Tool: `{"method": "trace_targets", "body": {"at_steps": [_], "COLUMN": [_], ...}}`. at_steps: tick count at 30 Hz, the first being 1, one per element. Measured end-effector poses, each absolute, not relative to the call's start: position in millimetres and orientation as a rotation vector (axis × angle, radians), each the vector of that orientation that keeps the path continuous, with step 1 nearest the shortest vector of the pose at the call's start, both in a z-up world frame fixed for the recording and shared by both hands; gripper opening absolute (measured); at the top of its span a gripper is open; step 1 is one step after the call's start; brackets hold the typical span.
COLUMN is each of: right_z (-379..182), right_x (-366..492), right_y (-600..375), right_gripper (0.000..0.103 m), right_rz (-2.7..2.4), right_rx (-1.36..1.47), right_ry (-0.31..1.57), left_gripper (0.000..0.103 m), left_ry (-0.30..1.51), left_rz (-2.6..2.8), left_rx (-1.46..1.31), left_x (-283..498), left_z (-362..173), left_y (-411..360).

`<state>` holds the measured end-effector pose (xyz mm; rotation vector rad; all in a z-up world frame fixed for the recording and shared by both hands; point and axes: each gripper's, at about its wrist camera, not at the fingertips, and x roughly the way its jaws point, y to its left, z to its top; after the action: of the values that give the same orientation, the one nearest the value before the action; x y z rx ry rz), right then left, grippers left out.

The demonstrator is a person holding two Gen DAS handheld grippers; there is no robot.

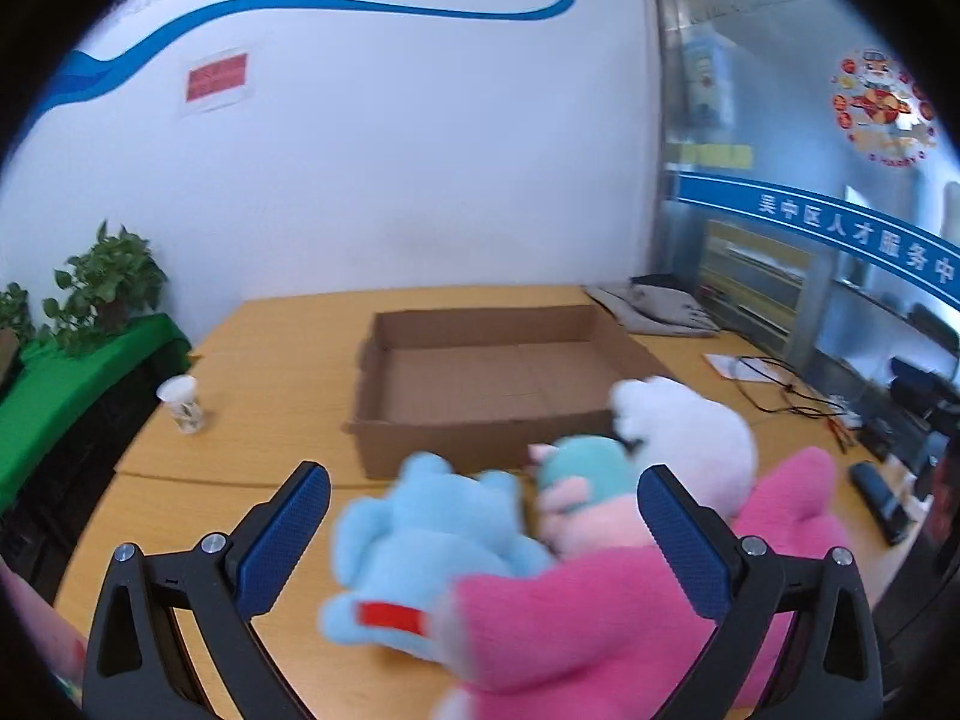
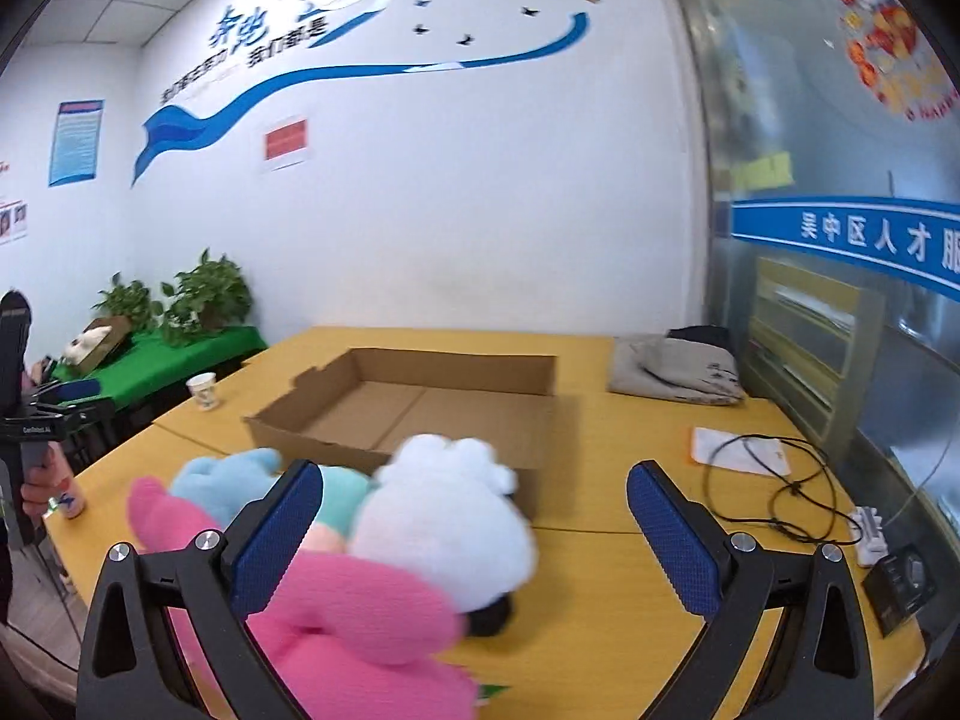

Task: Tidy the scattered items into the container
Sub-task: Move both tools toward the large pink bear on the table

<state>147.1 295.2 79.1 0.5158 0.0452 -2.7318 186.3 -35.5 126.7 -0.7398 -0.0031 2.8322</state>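
Evidently nothing is packed yet: both the left tool and right tool gape wide over the plush toys heaped at lower centre, just before the empty cardboard box.

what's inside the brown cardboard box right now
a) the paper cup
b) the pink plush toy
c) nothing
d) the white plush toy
c: the shallow brown cardboard box shows only its bare floor, while the pink plush toy and the white plush toy lie on the table in front of it and the paper cup stands off to its left.
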Motion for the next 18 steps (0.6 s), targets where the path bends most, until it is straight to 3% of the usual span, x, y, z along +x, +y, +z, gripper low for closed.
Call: {"method": "trace_targets", "body": {"at_steps": [4,9,18], "right_z": [48,9,0], "right_x": [156,159,173], "right_y": [253,254,260], "right_gripper": [0.103,0.103,0.103], "right_rz": [-2.716,-2.777,-2.834], "right_rx": [0.702,0.928,0.988], "right_ry": [-0.001,-0.086,0.012], "left_gripper": [0.102,0.102,0.102], "left_ry": [-0.046,-0.02,-0.03], "left_rz": [2.741,2.727,2.748], "left_rx": [-0.849,-0.954,-1.029], "left_x": [198,208,208], "left_z": [98,66,46], "left_y": [4,-2,-7]}}
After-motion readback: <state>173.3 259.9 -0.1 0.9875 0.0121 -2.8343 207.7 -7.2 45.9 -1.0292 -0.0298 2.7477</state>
